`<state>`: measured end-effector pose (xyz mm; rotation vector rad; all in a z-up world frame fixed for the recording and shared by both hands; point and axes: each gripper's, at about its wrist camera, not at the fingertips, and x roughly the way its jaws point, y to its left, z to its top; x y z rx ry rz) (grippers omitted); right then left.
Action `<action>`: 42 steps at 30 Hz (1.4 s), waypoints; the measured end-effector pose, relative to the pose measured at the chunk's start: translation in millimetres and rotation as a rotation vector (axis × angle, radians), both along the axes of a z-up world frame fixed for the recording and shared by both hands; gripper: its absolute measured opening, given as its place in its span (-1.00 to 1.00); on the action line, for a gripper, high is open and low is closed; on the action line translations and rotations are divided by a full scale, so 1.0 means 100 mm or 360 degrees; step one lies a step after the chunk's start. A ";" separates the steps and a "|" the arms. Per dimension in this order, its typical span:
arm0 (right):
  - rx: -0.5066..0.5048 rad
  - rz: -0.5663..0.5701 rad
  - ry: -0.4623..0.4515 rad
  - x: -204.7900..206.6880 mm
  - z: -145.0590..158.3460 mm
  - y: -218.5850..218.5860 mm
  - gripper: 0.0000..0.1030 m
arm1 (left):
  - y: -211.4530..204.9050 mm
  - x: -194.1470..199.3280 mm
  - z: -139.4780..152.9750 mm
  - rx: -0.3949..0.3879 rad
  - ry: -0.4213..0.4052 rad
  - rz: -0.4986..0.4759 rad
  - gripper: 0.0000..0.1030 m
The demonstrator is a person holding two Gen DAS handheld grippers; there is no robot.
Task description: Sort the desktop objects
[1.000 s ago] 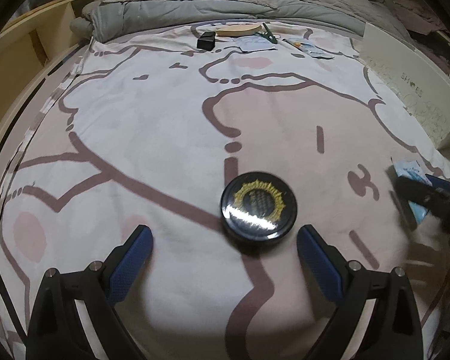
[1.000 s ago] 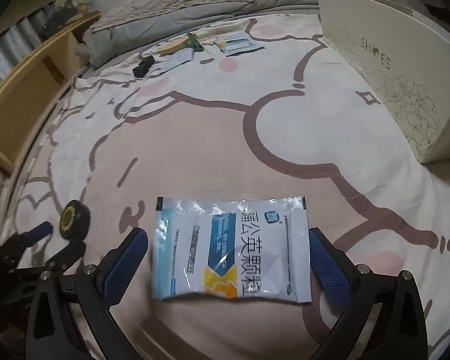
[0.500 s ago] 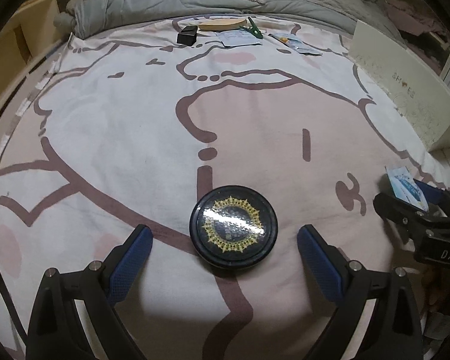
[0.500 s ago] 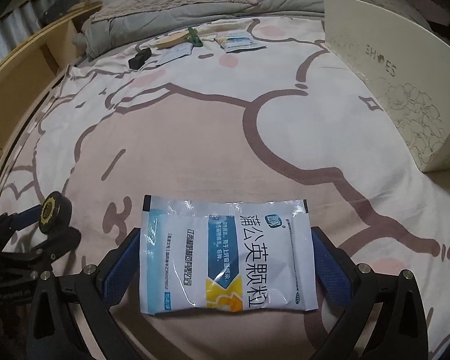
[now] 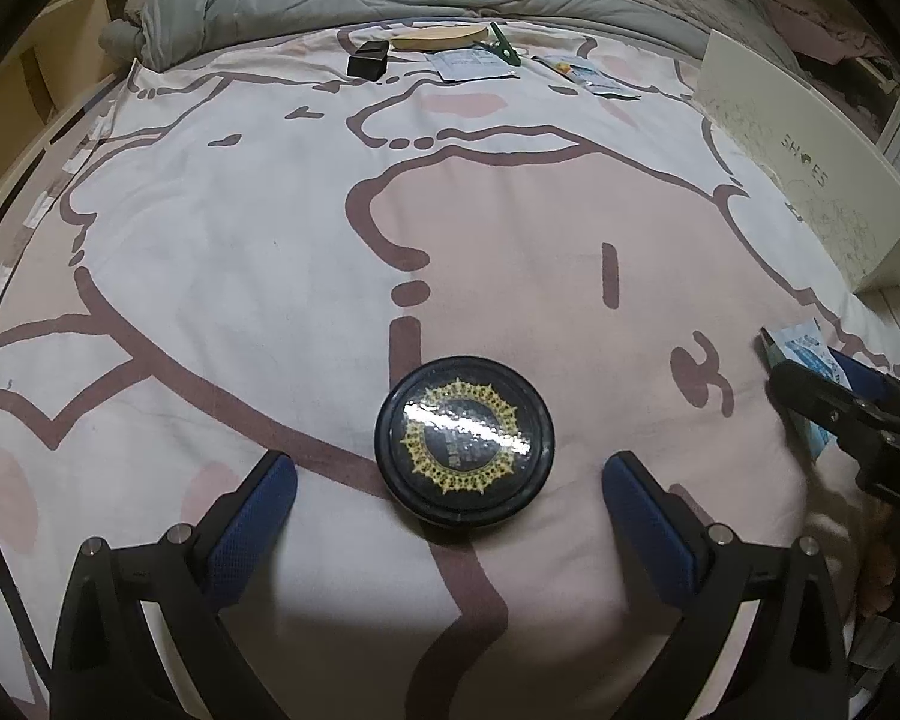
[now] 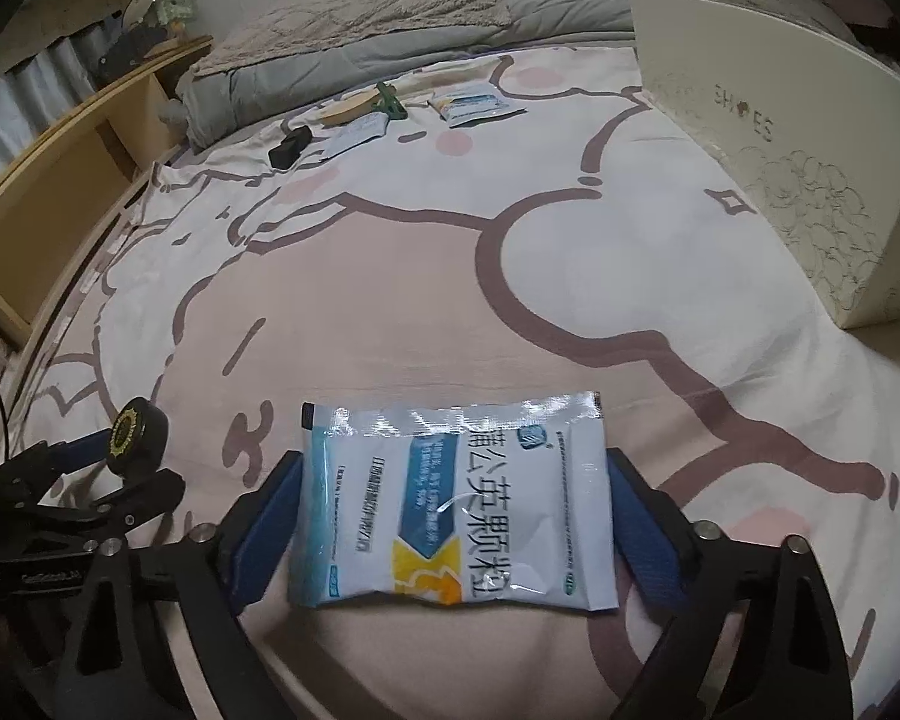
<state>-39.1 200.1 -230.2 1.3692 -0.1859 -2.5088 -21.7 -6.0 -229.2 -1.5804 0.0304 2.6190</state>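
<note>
Left wrist: shoe box (image 5: 810, 138) beyond round tin (image 5: 463, 439).

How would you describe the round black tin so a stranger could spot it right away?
On the pink cartoon bedsheet, look near the front, between the left gripper's open blue fingers. The round black tin lies there, the only disc with a gold sunburst ring on its glossy lid.

— Where are we, then?
— We're in a bedroom at home: a bed (image 5: 510, 228) under a cartoon-print sheet, a rumpled grey duvet (image 6: 360, 54) at its head, and a white shoe box (image 6: 810, 138).
</note>
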 end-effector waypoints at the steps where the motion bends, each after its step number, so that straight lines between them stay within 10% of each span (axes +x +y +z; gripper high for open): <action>1: 0.0011 -0.0002 0.0007 0.01 0.00 0.00 0.72 | 0.00 0.00 0.00 0.0000 0.0000 0.0001 1.00; 12: 0.0193 0.0144 0.0028 0.10 -0.05 -0.21 1.00 | 0.02 0.01 0.00 -0.0023 -0.0002 0.0001 1.00; 24: 0.0182 0.0101 0.0109 0.18 -0.01 -0.16 0.49 | -0.01 0.03 0.03 0.0017 0.0033 0.0009 0.94; 42: 0.0159 0.0099 0.0130 0.20 -0.01 -0.15 0.43 | 0.03 0.06 0.14 -0.0013 0.0094 -0.0012 -0.04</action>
